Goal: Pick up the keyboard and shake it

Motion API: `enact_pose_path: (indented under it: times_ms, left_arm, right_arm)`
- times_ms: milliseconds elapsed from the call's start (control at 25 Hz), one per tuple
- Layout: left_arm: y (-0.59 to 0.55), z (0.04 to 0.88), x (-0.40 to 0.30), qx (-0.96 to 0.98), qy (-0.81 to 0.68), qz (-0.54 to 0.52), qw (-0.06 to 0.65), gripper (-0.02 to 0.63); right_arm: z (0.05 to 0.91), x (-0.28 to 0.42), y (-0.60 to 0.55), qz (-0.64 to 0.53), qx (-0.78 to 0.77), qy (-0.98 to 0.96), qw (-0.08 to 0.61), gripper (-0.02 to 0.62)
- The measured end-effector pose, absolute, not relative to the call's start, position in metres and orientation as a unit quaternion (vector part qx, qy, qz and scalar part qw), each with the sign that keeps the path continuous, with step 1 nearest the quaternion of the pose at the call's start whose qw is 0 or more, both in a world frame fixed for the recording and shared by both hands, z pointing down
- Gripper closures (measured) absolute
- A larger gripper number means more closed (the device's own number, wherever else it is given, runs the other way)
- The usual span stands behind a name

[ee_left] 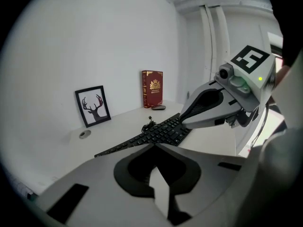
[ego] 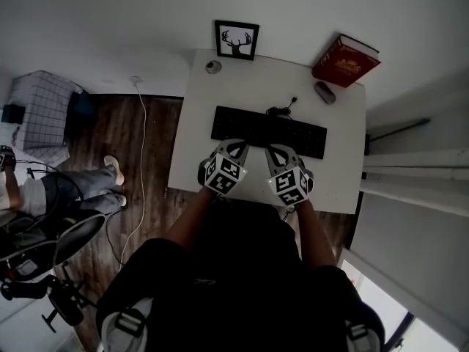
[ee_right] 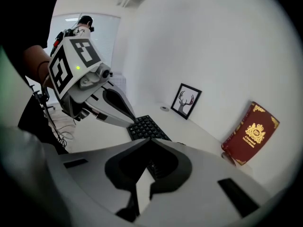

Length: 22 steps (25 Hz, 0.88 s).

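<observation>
Your left gripper [ego: 237, 145] and right gripper [ego: 275, 149]: jaws fully closed, empty, at the near edge of the flat black corded keyboard [ego: 249, 125] on the white table [ego: 337, 182]. Likely light, stiff; grip both ends.

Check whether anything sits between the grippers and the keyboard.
Nothing visible does. The left gripper and right gripper, both shut, are at the near edge of the keyboard; its cable, the mouse, the red book and the deer picture lie beyond it.
</observation>
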<state>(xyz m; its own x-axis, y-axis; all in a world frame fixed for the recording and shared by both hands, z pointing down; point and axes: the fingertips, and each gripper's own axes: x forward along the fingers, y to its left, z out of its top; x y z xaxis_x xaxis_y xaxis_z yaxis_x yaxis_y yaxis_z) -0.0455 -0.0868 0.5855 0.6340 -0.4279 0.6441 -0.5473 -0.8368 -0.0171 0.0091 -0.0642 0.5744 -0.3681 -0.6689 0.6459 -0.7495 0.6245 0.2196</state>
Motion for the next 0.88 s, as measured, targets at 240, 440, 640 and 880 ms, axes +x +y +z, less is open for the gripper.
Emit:
enact_pose_path:
  times_ms: [240, 440, 640, 880]
  left_arm:
    - [-0.055, 0.574, -0.059, 0.904, -0.282, 0.311, 0.081, 0.603]
    - [-0.032, 0.57, -0.07, 0.911, -0.28, 0.291, 0.083, 0.603]
    - [-0.004, 0.579, -0.063, 0.921, -0.256, 0.278, 0.09, 0.603]
    - [0.008, 0.568, -0.058, 0.932, -0.236, 0.263, 0.08, 0.603]
  right_arm:
    - [0.565, 0.002, -0.028, 0.066, 0.47, -0.806, 0.354, 0.574]
    - [0.561, -0.01, -0.003, 0.064, 0.496, -0.791, 0.353, 0.575]
    - [0.565, -0.009, 0.026, 0.071, 0.517, -0.775, 0.357, 0.575]
    - [0.552, -0.001, 0.033, 0.062, 0.548, -0.755, 0.355, 0.575]
